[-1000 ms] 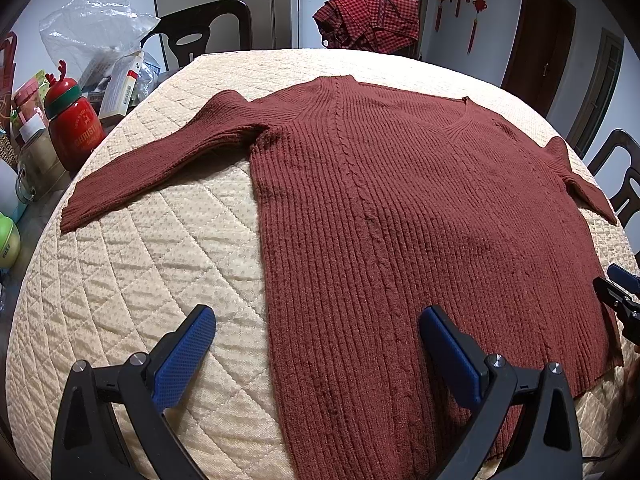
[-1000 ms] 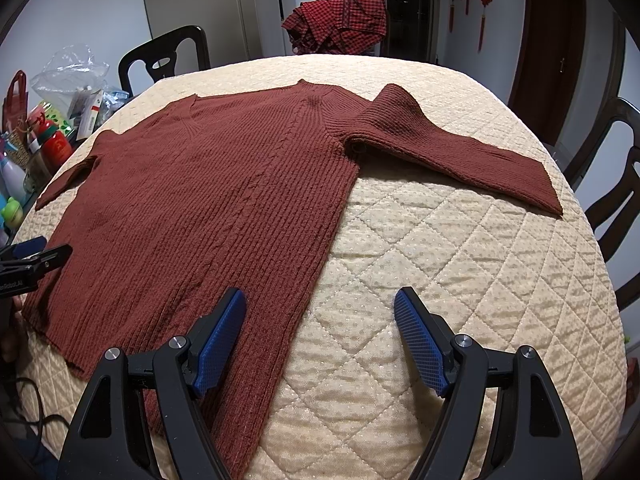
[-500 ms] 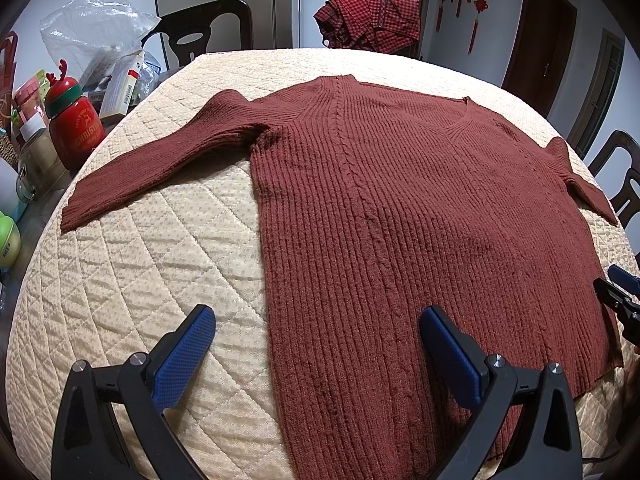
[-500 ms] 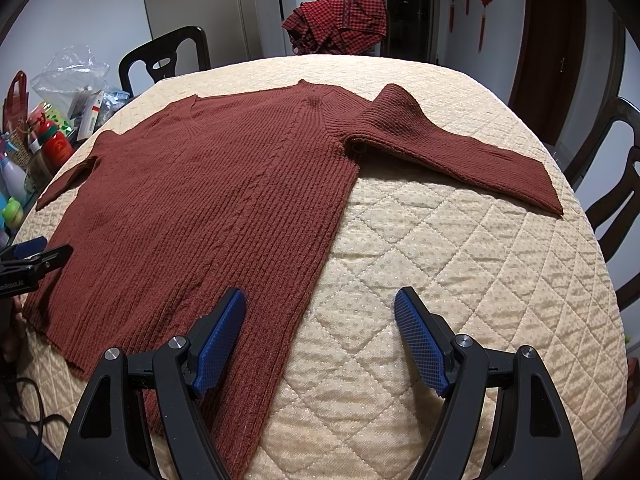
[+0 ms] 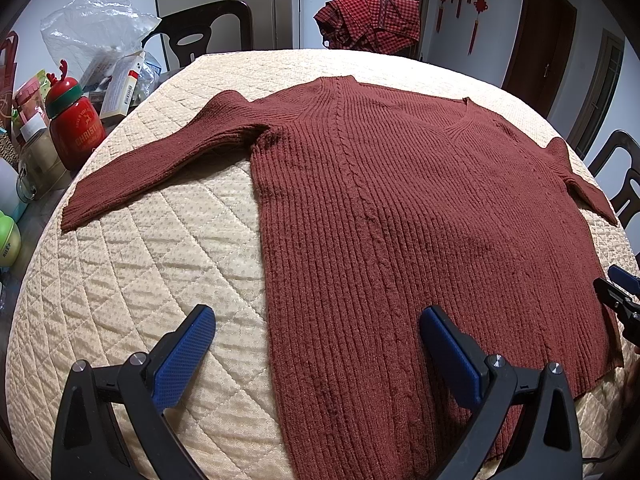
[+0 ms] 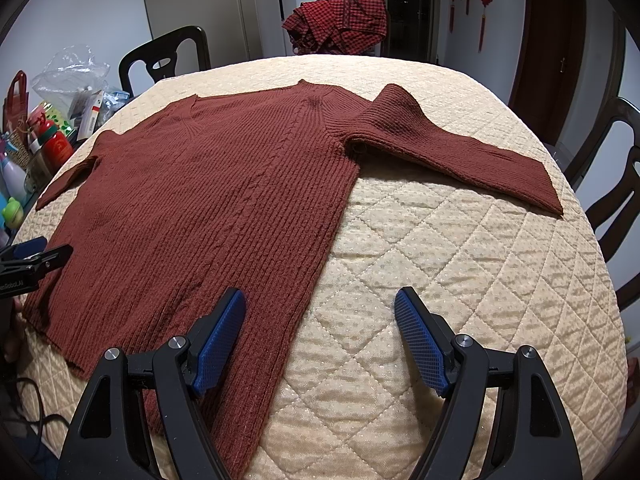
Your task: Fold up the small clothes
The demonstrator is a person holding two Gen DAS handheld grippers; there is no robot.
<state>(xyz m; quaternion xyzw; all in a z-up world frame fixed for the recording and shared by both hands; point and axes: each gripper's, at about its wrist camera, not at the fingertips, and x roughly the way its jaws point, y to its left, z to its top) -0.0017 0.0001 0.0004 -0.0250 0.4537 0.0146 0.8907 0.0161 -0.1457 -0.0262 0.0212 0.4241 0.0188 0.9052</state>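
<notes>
Both tongs are gaping wide at the frame bottom: left gripper (image 5: 316,344) and right gripper (image 6: 320,320) are straddling the sweater (image 5: 400,220) edges.

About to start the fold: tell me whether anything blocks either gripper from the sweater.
Nothing visible does. The dark red ribbed knit sweater lies flat directly beneath the open left gripper and right gripper.

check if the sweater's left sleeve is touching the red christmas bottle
Apart. The left wrist view shows bare quilted cover between the sweater's left sleeve and the red bottle.
</notes>
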